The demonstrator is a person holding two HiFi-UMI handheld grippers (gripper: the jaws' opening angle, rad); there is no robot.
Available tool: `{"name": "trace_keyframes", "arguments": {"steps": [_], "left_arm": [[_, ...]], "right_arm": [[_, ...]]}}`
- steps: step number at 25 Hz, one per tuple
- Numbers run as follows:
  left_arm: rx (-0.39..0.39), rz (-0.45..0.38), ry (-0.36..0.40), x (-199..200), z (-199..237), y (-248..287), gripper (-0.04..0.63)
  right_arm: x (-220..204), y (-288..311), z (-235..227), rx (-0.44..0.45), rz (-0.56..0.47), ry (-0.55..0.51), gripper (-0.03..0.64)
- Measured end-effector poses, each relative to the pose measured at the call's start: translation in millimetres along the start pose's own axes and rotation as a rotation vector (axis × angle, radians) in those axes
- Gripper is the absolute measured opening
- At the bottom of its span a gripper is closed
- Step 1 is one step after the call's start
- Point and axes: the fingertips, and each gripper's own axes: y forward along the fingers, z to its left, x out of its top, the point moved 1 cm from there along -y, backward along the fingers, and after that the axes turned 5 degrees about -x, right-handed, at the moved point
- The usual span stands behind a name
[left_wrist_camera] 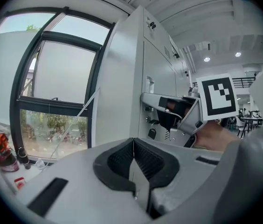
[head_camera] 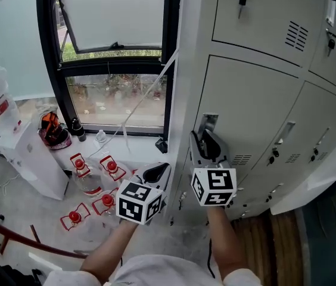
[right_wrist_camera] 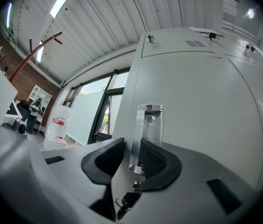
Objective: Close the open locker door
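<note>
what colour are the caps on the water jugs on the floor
Red; the jug caps show best in the head view.

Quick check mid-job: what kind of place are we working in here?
Probably a locker area in an office or workshop building. A bank of pale grey metal lockers stands beside a black-framed window, a white water dispenser and red-capped clear water jugs on the floor.

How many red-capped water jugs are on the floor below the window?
4. By the window: back left jug, back right jug. Closer in: front left jug, front right jug beside the left gripper, which may hide more.
</note>
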Motion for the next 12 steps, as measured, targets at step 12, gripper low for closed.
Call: {"name": "trace_keyframes", "arguments": {"steps": [12], "left_arm": [[-0.038,-0.003,0.02,5.7,-21.7,11.6,0.008]], "right_arm": [[-2.1,-5.8,-3.9,0.017,0.033,-0.063,0.112]]}}
